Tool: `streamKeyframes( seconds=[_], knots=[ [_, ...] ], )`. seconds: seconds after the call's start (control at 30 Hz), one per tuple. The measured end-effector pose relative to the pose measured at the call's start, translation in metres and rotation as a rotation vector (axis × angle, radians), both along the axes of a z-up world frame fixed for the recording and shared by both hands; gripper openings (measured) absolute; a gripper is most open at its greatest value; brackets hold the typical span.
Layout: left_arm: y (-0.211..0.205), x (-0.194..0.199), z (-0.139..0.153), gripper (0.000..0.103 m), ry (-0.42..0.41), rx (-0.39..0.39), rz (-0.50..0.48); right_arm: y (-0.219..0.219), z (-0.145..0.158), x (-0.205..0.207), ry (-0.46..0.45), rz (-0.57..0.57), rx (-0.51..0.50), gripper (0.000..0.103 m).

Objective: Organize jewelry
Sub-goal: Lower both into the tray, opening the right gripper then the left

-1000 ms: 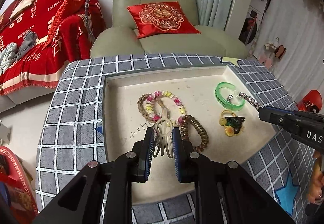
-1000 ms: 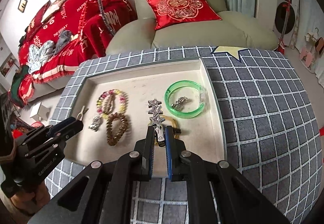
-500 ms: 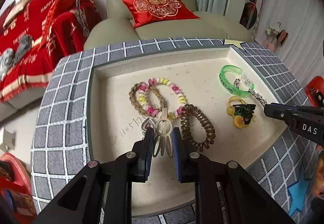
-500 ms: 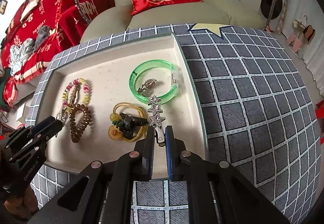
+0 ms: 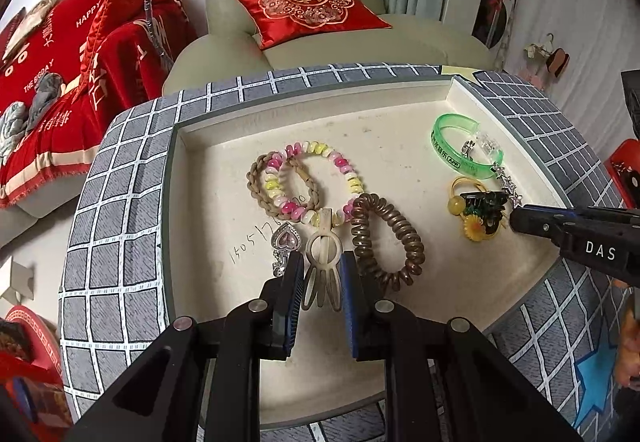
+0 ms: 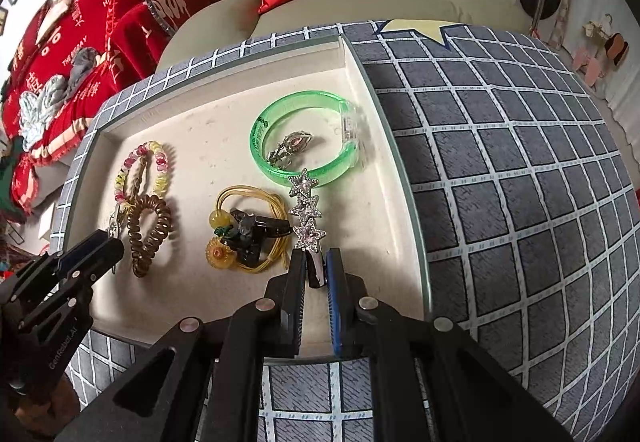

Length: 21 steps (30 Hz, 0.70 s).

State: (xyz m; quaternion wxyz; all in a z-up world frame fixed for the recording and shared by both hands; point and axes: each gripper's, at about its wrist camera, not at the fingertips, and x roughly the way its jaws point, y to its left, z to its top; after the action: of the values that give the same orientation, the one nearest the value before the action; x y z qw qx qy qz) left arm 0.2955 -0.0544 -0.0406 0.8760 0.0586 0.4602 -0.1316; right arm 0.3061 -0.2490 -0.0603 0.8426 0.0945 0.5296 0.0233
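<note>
While the left gripper [image 5: 320, 266] pinches a cream hair clip [image 5: 323, 252] over the tray [image 5: 400, 110], the right gripper's [image 6: 316, 262] fingers clamp a star hairpin [image 6: 306, 210].

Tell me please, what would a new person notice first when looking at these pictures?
Probably the green bangle near the right wall of the cream tray, glowing against the pale floor. Next, the star hair clip held in the right gripper, its far end reaching the bangle. The left gripper holds a cream hair clip beside the brown coil hair tie. Behind the table, a red cushion lies on the armchair.
</note>
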Motion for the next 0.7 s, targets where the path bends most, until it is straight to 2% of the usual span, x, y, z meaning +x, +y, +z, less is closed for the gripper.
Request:
streamKeyframes(
  seconds=[0.13, 0.2, 0.23, 0.27, 0.33, 0.47, 0.7],
  knots=[
    [0.0, -0.001, 0.0, 0.035, -0.004, 0.005, -0.002, 0.0, -0.001, 0.0, -0.001, 0.003, -0.002, 0.012],
    [-0.001, -0.002, 0.0, 0.035, -0.008, 0.011, -0.003, 0.0, 0.0, 0.0, -0.001, 0.003, 0.005, 0.017],
    [-0.001, -0.002, 0.0, 0.035, -0.008, 0.013, -0.004, 0.001, 0.0, 0.0, -0.003, 0.006, 0.007, 0.03],
    [-0.001, -0.002, 0.0, 0.035, -0.007, 0.014, -0.004, 0.002, 0.002, 0.0, -0.01, 0.011, 0.0, 0.049],
    [-0.001, -0.002, 0.0, 0.035, -0.004, 0.009, -0.002, 0.006, 0.005, -0.002, -0.023, 0.014, -0.017, 0.062],
    [0.0, -0.002, 0.0, 0.035, 0.003, 0.001, -0.003, 0.006, 0.009, -0.005, -0.035, 0.01, 0.016, 0.062],
    [0.008, -0.004, 0.004, 0.035, 0.001, -0.044, 0.015, 0.004, 0.031, -0.02, -0.109, -0.003, 0.057, 0.065]
  ],
)
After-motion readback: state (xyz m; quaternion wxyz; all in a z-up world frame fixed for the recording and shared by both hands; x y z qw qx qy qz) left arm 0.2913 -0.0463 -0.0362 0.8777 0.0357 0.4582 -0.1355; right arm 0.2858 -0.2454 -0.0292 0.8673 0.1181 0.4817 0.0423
